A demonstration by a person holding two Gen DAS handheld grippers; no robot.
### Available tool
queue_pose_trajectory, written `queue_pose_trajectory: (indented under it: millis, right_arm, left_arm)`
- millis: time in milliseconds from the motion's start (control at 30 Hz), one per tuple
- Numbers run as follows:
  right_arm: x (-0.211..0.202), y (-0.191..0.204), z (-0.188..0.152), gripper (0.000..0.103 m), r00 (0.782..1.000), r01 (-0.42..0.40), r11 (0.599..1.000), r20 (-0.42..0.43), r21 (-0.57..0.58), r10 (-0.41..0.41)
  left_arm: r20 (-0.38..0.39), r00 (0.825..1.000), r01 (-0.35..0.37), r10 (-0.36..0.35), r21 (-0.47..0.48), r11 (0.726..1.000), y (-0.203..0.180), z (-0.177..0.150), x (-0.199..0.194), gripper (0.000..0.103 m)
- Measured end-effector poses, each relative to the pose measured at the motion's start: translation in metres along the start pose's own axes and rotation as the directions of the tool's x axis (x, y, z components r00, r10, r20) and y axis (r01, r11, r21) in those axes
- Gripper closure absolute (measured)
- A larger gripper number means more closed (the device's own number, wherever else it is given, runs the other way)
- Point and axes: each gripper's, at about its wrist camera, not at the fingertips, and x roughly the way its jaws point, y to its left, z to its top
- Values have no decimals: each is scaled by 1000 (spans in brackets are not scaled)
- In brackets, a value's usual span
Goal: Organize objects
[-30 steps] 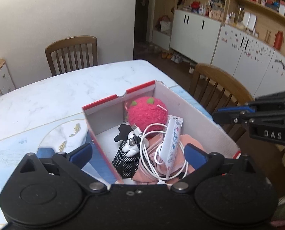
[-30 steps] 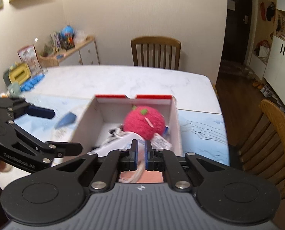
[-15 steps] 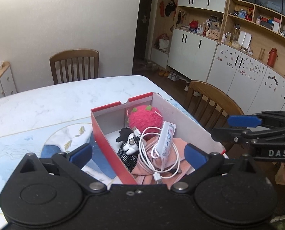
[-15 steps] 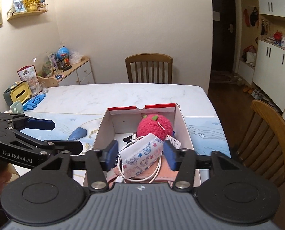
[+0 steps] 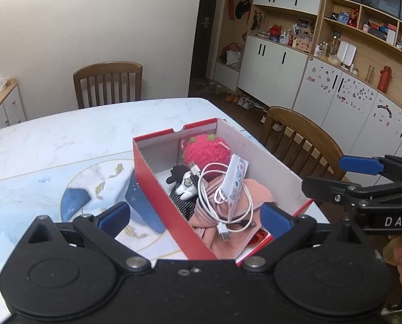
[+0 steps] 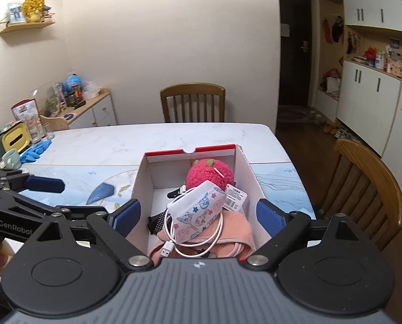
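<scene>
A red and white shoebox (image 5: pixel 157 178) (image 6: pixel 250 172) stands on the table. In it lie a pink plush strawberry (image 5: pixel 205 154) (image 6: pixel 210 172), a printed face mask pack (image 5: pixel 236 182) (image 6: pixel 198 212), a coiled white USB cable (image 5: pixel 209 189) (image 6: pixel 171 243), a pink cloth (image 5: pixel 254 191) (image 6: pixel 236 226) and a black and white item (image 5: pixel 183 186). My left gripper (image 5: pixel 195 216) is open and empty above the box's near end. My right gripper (image 6: pixel 198 214) is open and empty, also above the near end.
The table (image 6: pixel 120 140) carries a blue patterned mat (image 5: pixel 39 183). Blue gloves (image 6: pixel 36 149), a mug (image 6: pixel 10 159) and a tissue box (image 6: pixel 12 140) sit at its far left. Wooden chairs stand at the far side (image 6: pixel 192 102) and the right (image 6: pixel 362 186).
My right gripper opened and let go of the mask pack, which now lies on the cable in the box. Both grippers have drawn back and up from the box.
</scene>
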Motion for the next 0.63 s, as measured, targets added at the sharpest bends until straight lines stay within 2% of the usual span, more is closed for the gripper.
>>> queue_pose_trajectory:
  millis: [267, 633]
  right_arm:
    - [0, 9, -6, 10, 1000, 11, 1000, -23, -6, -11]
    - [2, 11, -9, 10, 999, 23, 1000, -37, 9, -23]
  left_arm:
    - [-34, 999, -7, 5, -47, 999, 8, -6, 3, 1]
    - [-58, 998, -20, 18, -42, 999, 8, -8, 5, 1]
